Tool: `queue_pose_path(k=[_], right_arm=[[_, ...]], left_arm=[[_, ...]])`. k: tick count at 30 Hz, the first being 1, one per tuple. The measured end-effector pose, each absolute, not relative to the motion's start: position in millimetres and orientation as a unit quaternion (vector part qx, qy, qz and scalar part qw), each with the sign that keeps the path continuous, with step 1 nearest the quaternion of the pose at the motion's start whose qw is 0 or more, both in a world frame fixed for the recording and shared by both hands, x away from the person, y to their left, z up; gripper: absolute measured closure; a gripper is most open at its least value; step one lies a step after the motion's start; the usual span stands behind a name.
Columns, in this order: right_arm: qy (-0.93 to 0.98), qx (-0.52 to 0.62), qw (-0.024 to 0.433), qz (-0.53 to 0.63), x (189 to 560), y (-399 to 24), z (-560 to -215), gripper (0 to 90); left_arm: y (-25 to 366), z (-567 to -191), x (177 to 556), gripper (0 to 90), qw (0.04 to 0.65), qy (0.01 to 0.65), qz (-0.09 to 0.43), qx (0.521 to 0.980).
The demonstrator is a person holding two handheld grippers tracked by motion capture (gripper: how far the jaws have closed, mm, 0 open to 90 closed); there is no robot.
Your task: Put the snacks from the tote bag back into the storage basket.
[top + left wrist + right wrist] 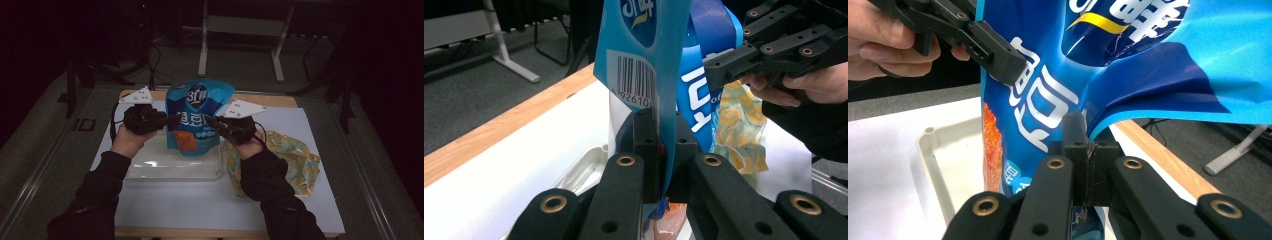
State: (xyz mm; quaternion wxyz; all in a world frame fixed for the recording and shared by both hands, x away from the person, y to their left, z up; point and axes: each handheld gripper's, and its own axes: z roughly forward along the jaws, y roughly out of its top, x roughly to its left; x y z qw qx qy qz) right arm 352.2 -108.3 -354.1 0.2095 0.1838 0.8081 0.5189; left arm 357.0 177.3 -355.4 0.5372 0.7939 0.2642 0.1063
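Blue glossy snack pouch (pixel 199 117) hangs over the clear plastic tray (pixel 175 167), its 2 side edges clamped by left gripper (pixel 167 120) and right gripper (pixel 212 121); pulling apart likely follows.

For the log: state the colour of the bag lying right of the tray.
Yellow and pale green bag, clearest in high view.

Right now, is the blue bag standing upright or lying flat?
Upright. The blue bag hangs top-up over the tray, pinched at its side edges by the left gripper and the right gripper.
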Motion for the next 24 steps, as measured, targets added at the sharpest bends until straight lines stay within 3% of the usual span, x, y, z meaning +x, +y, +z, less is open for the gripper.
queue_pose_path(k=[24], right_arm=[[0.819, 0.209, 0.191, 0.499, 358, -107, -411, 89.5]], left_arm=[[176, -416, 368, 87.4, 0.531, 0.271, 0.081, 0.799]])
